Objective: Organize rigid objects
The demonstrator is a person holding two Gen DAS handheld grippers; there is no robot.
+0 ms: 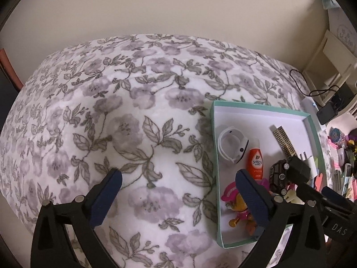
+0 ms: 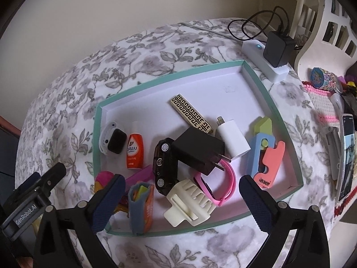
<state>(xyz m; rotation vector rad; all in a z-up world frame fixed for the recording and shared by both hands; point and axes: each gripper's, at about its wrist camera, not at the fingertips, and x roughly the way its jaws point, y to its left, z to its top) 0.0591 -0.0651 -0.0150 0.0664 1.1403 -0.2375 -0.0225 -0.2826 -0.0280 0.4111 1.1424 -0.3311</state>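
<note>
A teal-rimmed white tray lies on a floral blanket. It holds a white smartwatch, an orange bottle, a black toy car, a black charger, a white charger, a gold patterned bar, a pink watch band, a cream hair claw and a pink toy figure. My right gripper hangs open above the tray's near side, gripping nothing. My left gripper is open over the blanket, its right finger across the tray's left rim.
A white power strip with a black adapter and cables sits beyond the tray's far right corner. Right of the tray are a phone, a pink knitted mat with small items, and white furniture. A wall stands behind.
</note>
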